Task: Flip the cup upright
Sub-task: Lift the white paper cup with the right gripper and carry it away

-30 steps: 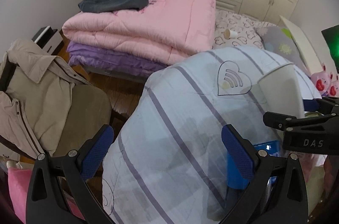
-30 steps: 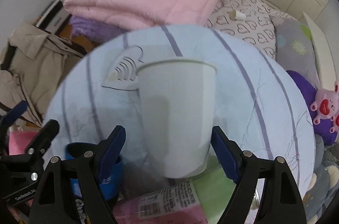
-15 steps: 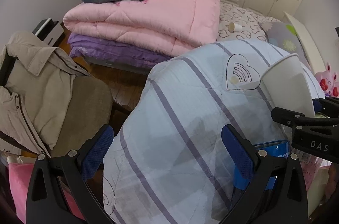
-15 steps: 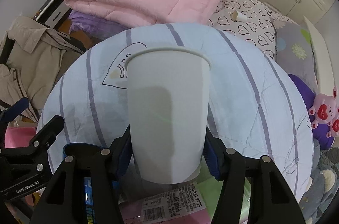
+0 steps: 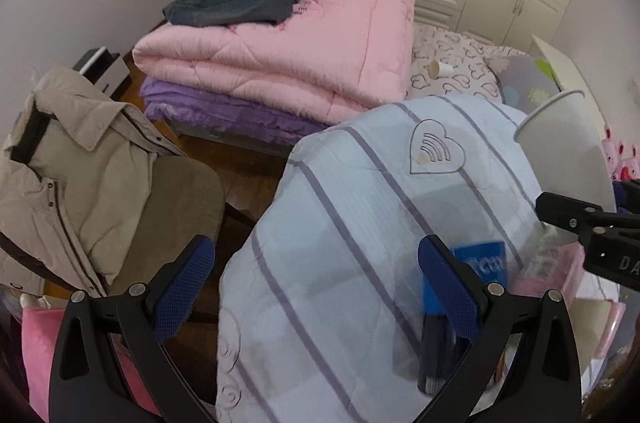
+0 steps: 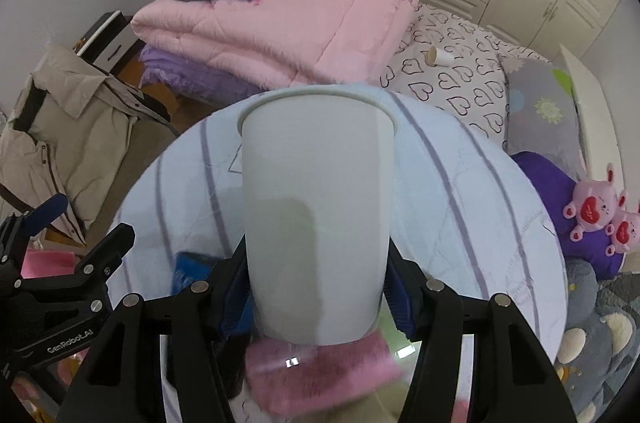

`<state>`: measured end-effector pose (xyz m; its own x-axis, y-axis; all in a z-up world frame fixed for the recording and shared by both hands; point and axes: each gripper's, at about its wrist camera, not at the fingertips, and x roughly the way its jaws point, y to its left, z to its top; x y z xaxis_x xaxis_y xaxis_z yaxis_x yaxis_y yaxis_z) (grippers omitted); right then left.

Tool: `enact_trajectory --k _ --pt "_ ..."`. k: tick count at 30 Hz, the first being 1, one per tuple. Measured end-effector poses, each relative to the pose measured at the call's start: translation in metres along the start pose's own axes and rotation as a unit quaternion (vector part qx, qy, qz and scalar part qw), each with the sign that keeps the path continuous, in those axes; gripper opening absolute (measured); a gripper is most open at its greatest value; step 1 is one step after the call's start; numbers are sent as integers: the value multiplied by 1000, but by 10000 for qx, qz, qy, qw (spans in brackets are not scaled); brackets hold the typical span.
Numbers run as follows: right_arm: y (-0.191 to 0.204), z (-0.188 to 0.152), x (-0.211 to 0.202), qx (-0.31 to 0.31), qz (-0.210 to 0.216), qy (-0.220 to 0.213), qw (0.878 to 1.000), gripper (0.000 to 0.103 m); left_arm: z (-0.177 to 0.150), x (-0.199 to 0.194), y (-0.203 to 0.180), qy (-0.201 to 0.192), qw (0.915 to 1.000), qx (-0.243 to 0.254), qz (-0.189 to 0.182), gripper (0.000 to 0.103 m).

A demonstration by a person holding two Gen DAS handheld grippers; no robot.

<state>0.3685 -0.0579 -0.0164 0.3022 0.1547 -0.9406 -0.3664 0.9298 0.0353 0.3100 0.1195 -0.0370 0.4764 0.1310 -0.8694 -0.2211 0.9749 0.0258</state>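
Holding item: white paper cup (image 6: 316, 223), centre of the right wrist view, rim uppermost, pinched at its lower body by the right gripper (image 6: 316, 287). Left gripper (image 5: 316, 287) spread, empty, lower frame over the striped quilt (image 5: 340, 223). Status, judged: upright; setting down and release outstanding.

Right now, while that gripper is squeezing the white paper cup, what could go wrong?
The right gripper pinches the thin white paper cup low down, so its wall might crumple. Below it lies a rounded, striped pale blue quilt with a pink packet and other clutter, so the cup could tip over once set down.
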Motion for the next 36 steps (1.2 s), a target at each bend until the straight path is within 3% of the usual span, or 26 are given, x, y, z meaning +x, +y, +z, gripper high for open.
enact_trajectory --k 11,19,27,30,36 --pt "10 -71 -59 467 -117 -186 9987 60 -52 -70 -7 -210 9984 481 -191 103" --pt "26 -132 -81 847 -66 -258 9960 60 -97 -96 -7 -242 9958 830 -291 103" --pt "36 -186 -74 1393 23 -215 9900 60 -135 -98 -1 -153 9920 1166 -470 103" --pt "39 -206 -61 1592 -57 -133 9871 60 -147 -93 -1 -52 9894 1301 -650 103" --pt "49 -234 -28 1850 -60 76 9827 60 -168 -76 1 118 9862 1522 -644 103"
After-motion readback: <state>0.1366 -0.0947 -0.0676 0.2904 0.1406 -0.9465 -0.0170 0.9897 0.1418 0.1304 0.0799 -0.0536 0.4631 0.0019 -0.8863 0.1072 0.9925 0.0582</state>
